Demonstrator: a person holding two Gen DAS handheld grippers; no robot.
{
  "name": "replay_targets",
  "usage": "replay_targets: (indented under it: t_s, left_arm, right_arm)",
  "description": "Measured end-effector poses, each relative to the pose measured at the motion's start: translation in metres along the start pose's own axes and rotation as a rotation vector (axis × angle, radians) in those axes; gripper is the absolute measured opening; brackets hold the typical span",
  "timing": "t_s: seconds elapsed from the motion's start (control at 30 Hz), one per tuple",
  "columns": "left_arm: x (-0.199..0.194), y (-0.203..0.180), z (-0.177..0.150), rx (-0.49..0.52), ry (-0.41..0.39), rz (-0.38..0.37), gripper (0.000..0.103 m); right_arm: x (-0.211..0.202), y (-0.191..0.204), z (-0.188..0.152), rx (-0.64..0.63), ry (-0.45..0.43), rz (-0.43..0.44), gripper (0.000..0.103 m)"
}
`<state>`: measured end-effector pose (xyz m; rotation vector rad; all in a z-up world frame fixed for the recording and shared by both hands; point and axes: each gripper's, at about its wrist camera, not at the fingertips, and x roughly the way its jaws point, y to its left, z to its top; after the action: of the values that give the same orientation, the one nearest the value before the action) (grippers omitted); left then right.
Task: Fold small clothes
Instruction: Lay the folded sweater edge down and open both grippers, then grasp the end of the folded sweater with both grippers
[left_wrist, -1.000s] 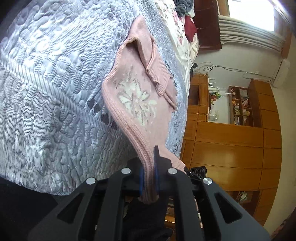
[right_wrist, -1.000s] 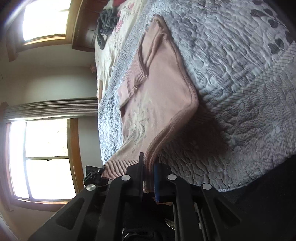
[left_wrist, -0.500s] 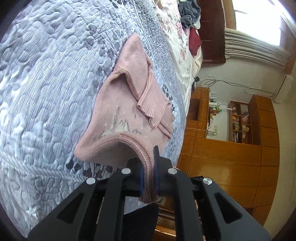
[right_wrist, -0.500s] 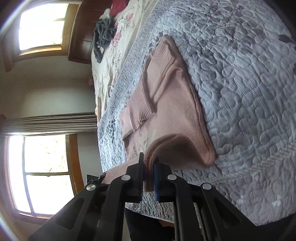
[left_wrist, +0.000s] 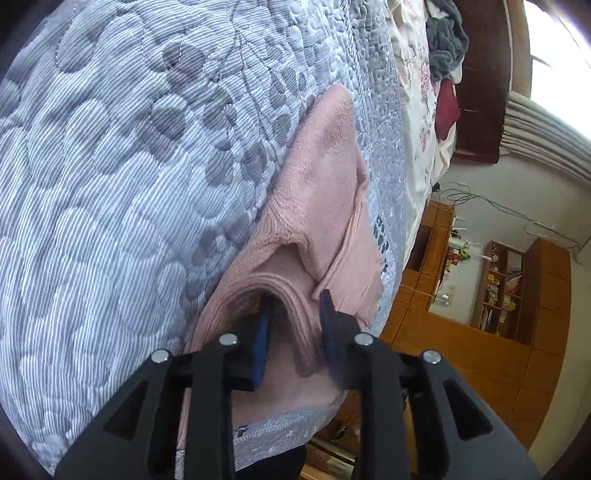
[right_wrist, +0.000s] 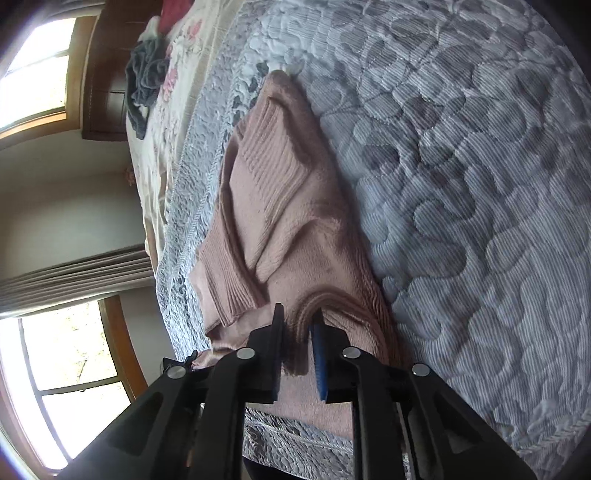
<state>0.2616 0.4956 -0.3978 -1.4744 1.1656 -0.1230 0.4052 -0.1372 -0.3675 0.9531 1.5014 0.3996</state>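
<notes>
**Pink sweater folded over on the bed, both grippers spread**

Left hand-held gripper (left_wrist: 293, 308) has its jaws apart around the sweater's ribbed hem. Right hand-held gripper (right_wrist: 298, 325) is spread too, hem between the fingers, maybe brushing one. The pink sweater (right_wrist: 291, 221) lies doubled on the grey quilted bed (right_wrist: 461, 166). Further back, a dark garment (right_wrist: 146, 77) sits bunched up.

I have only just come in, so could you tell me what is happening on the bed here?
A person with a handheld gripper in each hand is folding a small pink knitted sweater on a grey quilted bedspread. The hem has been brought over onto the body. The left gripper and the right gripper both stand open around the folded ribbed edge, which lies between their fingers, not clamped. The fold looks laid down.
</notes>
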Motion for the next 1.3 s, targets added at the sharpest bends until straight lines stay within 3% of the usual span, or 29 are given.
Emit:
replay_targets:
  t_s: [0.1,0.23,0.47,0.63,0.8,0.87,0.93,1.0,1.13,1.3]
  left_arm:
    - [-0.007,-0.008,0.003,0.047,-0.017,0.014,0.040]
    - [-0.019,-0.032,-0.001,0.210,-0.039,0.096,0.049]
    - [-0.011,-0.061,-0.009,0.465,-0.037,0.293,0.056]
    - [0.010,-0.058,-0.004,0.494,-0.011,0.367,0.067]
    - [0.025,-0.060,-0.002,0.522,0.003,0.429,0.067]
    - [0.030,-0.062,-0.006,0.560,0.004,0.464,0.057]
    - [0.034,-0.067,-0.012,0.599,0.003,0.509,0.020]
    - [0.034,-0.071,-0.019,0.637,-0.011,0.524,0.008]
    - [0.023,-0.079,-0.035,0.712,-0.085,0.533,0.007]
    - [0.000,-0.091,-0.058,0.767,-0.169,0.466,0.006]
  right_arm:
    - [0.003,0.005,0.006,-0.023,0.015,-0.001,0.027]
    - [-0.006,0.018,0.008,-0.099,0.002,-0.002,0.034]
    - [-0.016,0.051,-0.007,-0.422,-0.105,-0.184,0.034]
    - [0.009,0.060,-0.015,-0.558,-0.104,-0.312,0.035]
    - [0.028,0.060,-0.014,-0.609,-0.109,-0.392,0.037]
    - [0.032,0.060,-0.016,-0.635,-0.103,-0.419,0.037]
    - [0.033,0.060,-0.020,-0.660,-0.107,-0.435,0.028]
    - [0.030,0.061,-0.024,-0.684,-0.129,-0.443,0.012]
    - [0.018,0.063,-0.036,-0.705,-0.162,-0.424,0.011]
    - [0.003,0.071,-0.055,-0.730,-0.221,-0.404,0.010]
